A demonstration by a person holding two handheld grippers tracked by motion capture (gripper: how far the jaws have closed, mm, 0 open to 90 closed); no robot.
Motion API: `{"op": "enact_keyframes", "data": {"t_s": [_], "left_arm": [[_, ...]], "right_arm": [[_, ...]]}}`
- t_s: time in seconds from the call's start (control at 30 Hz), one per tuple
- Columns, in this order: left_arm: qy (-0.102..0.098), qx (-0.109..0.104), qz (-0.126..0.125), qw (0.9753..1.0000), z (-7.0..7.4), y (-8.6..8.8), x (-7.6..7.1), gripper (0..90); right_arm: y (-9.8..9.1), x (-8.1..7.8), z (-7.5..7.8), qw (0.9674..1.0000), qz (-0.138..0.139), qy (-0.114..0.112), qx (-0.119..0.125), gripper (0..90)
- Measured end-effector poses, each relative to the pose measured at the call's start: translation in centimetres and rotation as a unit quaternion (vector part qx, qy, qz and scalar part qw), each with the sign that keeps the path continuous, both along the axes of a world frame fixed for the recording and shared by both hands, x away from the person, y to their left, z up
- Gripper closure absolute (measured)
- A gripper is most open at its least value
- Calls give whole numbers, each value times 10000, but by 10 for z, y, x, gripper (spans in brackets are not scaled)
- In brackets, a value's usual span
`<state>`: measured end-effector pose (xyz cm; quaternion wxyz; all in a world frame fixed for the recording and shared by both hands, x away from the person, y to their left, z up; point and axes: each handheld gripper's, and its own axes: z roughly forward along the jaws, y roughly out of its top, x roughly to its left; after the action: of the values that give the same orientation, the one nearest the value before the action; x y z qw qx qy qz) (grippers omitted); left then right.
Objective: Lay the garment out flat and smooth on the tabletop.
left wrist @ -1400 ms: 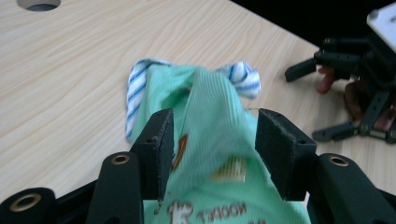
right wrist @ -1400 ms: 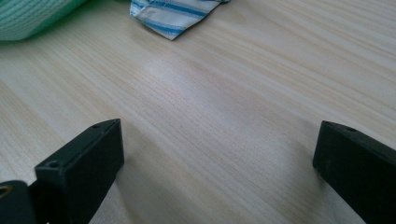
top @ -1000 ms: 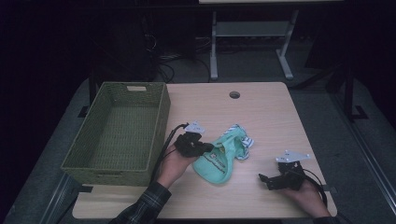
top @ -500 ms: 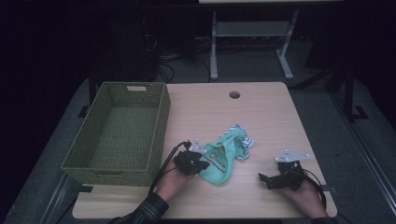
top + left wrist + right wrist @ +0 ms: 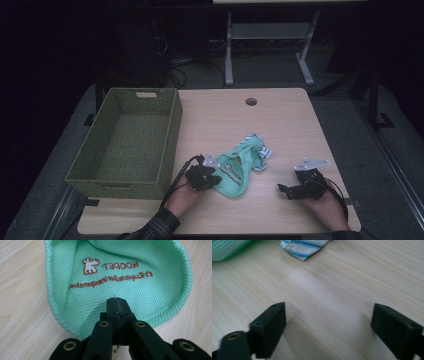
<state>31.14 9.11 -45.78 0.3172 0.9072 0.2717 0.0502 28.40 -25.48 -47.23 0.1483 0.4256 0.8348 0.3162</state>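
A mint-green mesh garment (image 5: 239, 166) with a brown printed logo (image 5: 110, 266) lies crumpled on the wooden table (image 5: 285, 125), right of the basket. My left gripper (image 5: 215, 178) is shut on the garment's near hem (image 5: 117, 305), pinching the fabric between its closed black jaws. A blue-and-white striped cloth (image 5: 263, 150) lies at the garment's far right end (image 5: 303, 247). My right gripper (image 5: 286, 190) rests low over bare wood near the front right. Its jaws (image 5: 329, 317) stand open and have just been closing a little, with nothing between them.
A green woven basket (image 5: 172, 131) stands empty at the table's left, close to my left hand. A round cable hole (image 5: 251, 101) sits near the far edge. A metal stand (image 5: 230, 45) and cables are on the dark floor beyond the table.
My left hand has come down and toward the near edge, with the garment's near end pinched and following. The right hand has stayed where it was.
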Motion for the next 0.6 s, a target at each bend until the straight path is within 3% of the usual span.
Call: {"op": "enact_keyframes", "data": {"t_s": [0.37, 0.6], "left_arm": [[47, 51, -28, 10000, 1, -1, 2, 896], [126, 49, -39, 9999, 1, 0, 4, 895]], "right_arm": [[-8, 18, 21, 9990, 74, 40, 429, 427], [-9, 30, 30, 9983, 177, -1, 548, 506]]}}
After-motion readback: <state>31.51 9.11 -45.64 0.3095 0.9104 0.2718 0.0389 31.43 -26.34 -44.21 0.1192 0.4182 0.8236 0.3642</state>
